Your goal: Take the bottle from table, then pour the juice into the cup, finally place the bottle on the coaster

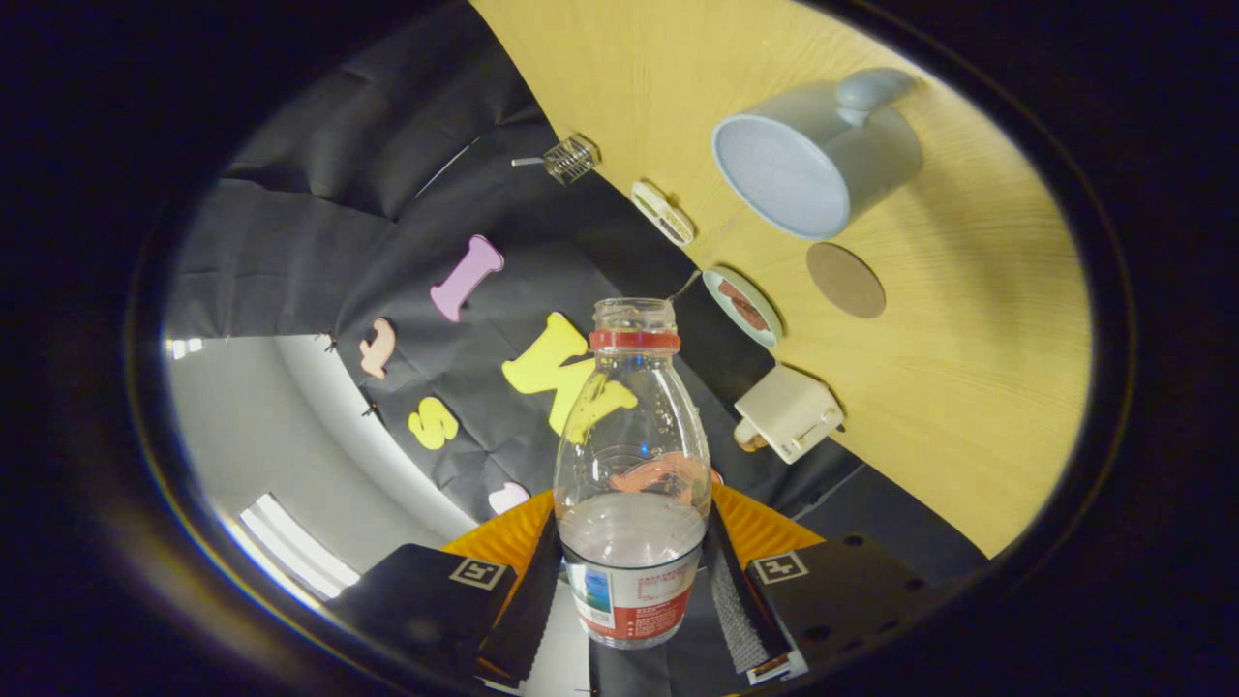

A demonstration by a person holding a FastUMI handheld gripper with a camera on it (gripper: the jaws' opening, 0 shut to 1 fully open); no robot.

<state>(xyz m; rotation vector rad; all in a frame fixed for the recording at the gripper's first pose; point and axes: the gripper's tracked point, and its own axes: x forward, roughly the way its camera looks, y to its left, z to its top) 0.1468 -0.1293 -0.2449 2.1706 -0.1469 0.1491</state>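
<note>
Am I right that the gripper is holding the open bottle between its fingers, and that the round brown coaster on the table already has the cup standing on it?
Not quite. In the gripper view the gripper does hold the open bottle between its fingers, but the coaster is bare; the cup stands beside it on the table, apart from it.

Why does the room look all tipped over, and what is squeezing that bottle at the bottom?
The camera rides on a hand-held gripper, a tool with two fingers that a person carries. It looks forward along those fingers, so when the tool tilts, the whole room looks tilted. The two fingers press on a clear bottle from both sides. The bottle has no cap on and holds a little liquid. Beyond it is a wooden table. On it stand a pale blue cup and, next to it, a round brown coaster. A few small things sit along the table's far edge; I cannot tell what they are.
</note>
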